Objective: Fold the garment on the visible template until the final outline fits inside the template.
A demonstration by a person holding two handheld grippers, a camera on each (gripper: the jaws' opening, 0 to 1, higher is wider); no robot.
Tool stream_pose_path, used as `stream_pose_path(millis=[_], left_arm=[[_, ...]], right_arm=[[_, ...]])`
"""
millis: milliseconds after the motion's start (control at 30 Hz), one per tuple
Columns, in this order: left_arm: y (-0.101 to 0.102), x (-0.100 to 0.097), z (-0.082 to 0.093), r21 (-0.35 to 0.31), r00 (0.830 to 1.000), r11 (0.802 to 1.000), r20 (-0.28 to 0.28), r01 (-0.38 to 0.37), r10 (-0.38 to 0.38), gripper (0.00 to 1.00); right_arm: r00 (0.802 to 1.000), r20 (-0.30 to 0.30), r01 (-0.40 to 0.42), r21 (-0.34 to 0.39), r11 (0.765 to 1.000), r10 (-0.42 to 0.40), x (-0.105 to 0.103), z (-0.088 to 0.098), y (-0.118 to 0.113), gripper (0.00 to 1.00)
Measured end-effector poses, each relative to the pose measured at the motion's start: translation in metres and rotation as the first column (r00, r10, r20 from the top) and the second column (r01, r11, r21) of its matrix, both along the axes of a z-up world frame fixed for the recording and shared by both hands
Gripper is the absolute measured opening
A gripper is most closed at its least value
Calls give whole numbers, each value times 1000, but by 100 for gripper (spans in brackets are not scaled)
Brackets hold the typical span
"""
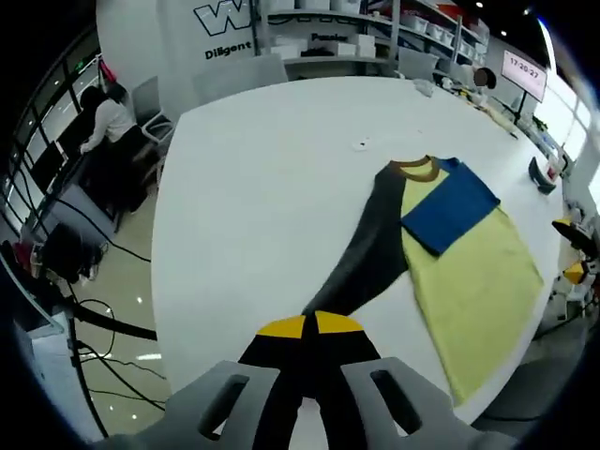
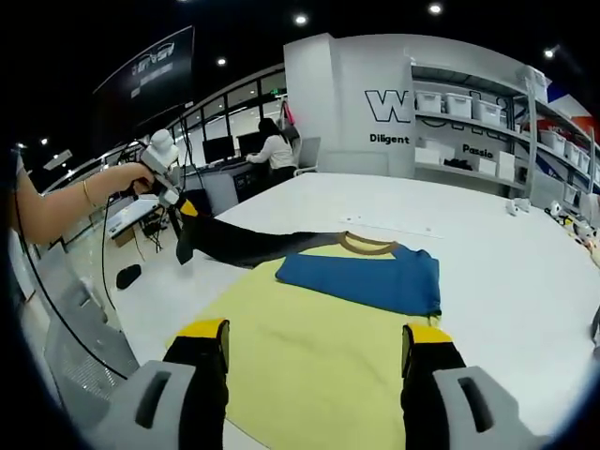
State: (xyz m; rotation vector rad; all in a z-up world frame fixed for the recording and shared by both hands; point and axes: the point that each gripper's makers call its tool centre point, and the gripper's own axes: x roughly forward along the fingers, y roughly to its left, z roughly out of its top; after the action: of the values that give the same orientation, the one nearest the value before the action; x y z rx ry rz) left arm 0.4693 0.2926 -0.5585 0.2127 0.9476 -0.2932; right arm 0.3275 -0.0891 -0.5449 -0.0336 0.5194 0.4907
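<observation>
Garment, mid-frame on counter: left hand-held gripper clenched on dark sleeve, right hand-held gripper released; fold sleeve flat across body, w/o dragging.

Shirt flat on the white table: yellow-green body, brown collar at the far end. Blue sleeve folded in across the chest. Dark grey sleeve stretched straight out sideways off the body, lifted at its cuff end. Template not discernible.
</observation>
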Motion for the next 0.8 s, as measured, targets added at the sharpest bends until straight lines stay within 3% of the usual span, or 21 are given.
stream_pose_path(millis=[100,267,600,700,733,800], left_arm=[[8,11,-3,3,999,999,16,-41,41,0],[24,29,-22,23,993,993,-11,-116,116,0],[45,69,-54,81,982,979,26,-189,188,1],[52,76,-59,119,980,973,53,-196,191,5],[54,76,-60,158,982,970,71,-185,176,9],[54,76,-60,177,984,970,90,-167,153,19]], right_arm=[[1000,1,-3,-1,1000,3,0,0,1,73],[1000,-8,-3,-6,1000,3,1,-3,1,73],[1000,1,28,-12,1000,-28,11,-1,-7,74],[1000,2,31,-15,999,-31,11,-2,-7,74],[999,1,33,-17,999,-33,11,-3,-8,74],[999,-2,34,-19,999,-34,11,-4,-8,74]])
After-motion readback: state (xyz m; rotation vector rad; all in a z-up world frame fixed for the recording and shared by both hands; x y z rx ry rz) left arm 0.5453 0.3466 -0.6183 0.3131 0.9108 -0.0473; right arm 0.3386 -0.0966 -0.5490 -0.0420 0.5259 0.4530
